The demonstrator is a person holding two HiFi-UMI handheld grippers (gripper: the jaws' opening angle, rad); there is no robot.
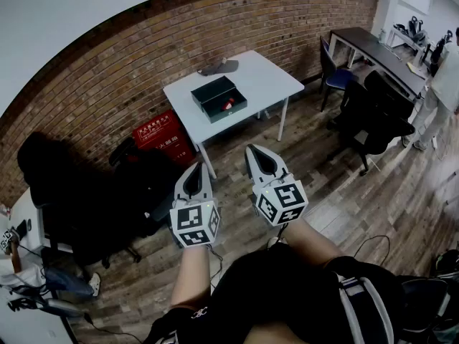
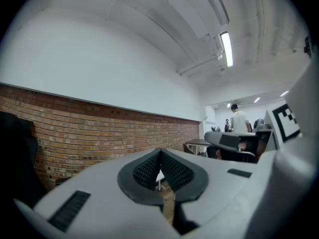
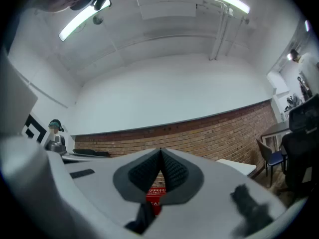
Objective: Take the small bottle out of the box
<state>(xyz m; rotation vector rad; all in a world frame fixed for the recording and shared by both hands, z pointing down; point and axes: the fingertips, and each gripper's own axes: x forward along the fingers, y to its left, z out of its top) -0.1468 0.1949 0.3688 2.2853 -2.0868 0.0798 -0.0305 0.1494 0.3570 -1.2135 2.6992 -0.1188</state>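
A dark open box [image 1: 218, 98] lies on a white table [image 1: 269, 77] ahead of me by the brick wall. Something small and red [image 1: 229, 105] shows inside the box; I cannot tell whether it is the small bottle. My left gripper [image 1: 199, 165] and right gripper [image 1: 250, 149] hang side by side over the wooden floor, well short of the table. Both are shut with nothing between the jaws. In the left gripper view the tips of the left gripper [image 2: 160, 152] meet, and the tips of the right gripper [image 3: 160, 151] meet in the right gripper view.
A red crate [image 1: 161, 136] stands under the table's left end. A dark object [image 1: 219, 67] lies at the table's far edge. Black office chairs [image 1: 367, 120] and a dark desk [image 1: 376, 52] stand to the right, with a person [image 1: 445, 84] beyond. More dark chairs [image 1: 86, 199] sit at my left.
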